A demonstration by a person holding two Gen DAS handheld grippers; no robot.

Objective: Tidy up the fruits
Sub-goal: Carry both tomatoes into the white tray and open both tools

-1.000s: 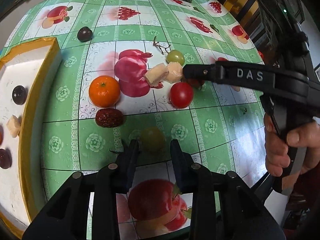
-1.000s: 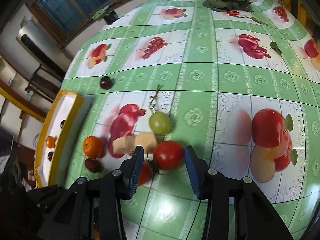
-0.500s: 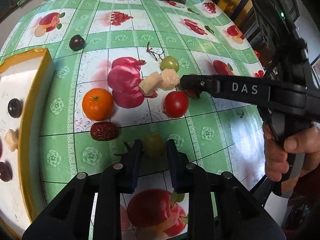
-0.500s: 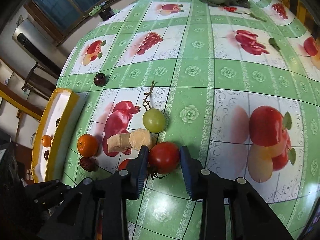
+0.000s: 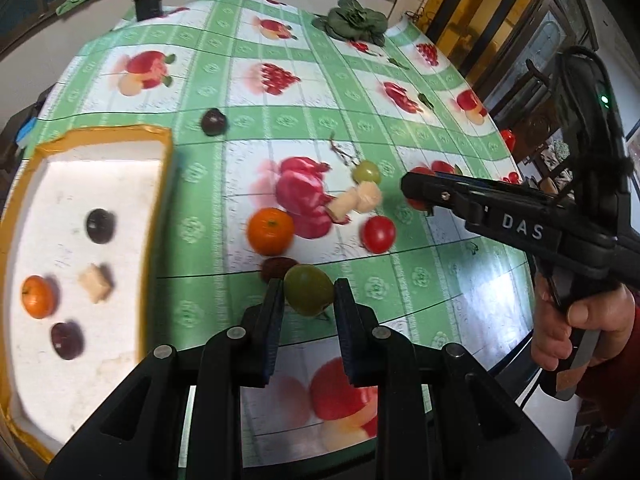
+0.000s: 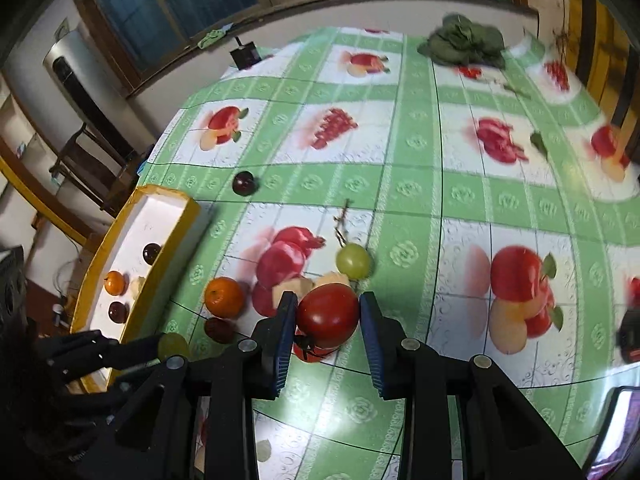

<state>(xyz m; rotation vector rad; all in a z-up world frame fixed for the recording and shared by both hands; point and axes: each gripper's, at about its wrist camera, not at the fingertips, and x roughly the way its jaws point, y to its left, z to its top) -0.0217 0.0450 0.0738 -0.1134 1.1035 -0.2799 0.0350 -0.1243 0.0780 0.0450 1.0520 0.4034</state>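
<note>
Left gripper [image 5: 309, 292] pinching green tomato [image 5: 308, 289]; right gripper [image 6: 328, 314] pinching red tomato [image 6: 327, 315]; tray [image 5: 158, 184] at table's left edge.

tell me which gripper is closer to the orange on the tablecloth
Left. The left gripper, shut on a green tomato, sits just right of and nearer than the orange. The right gripper holds a red tomato farther right.
</note>
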